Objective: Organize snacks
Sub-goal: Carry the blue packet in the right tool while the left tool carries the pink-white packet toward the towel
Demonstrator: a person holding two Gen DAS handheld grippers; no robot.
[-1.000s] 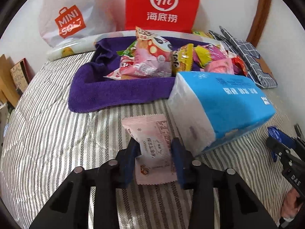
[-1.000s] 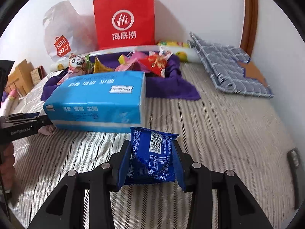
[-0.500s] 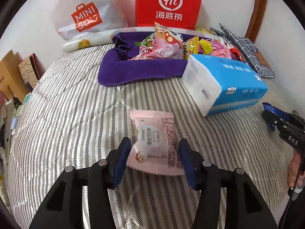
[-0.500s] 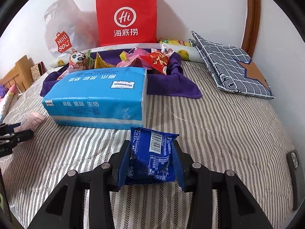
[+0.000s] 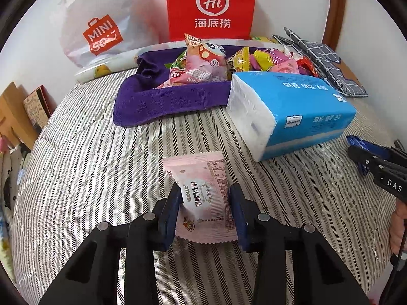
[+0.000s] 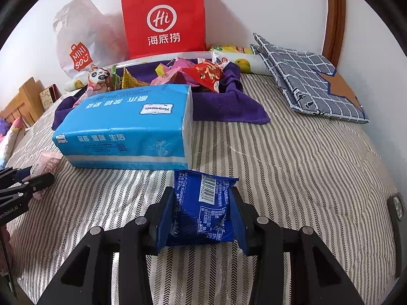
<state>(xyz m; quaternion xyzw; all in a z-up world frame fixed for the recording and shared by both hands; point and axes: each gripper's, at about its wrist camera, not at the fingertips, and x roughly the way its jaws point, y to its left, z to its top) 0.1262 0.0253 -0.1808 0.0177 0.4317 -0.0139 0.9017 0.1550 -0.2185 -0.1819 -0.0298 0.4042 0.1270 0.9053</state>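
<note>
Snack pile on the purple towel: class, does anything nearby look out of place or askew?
Yes. The blue tissue pack is no snack, yet it lies at an angle against the purple towel, hiding part of the snack pile. Two packets are off the pile: the pink packet in the left gripper, the blue packet in the right gripper.

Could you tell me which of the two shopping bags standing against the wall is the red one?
The paper bag with the round "Hi" logo; the Miniso bag to its left is white plastic.
</note>
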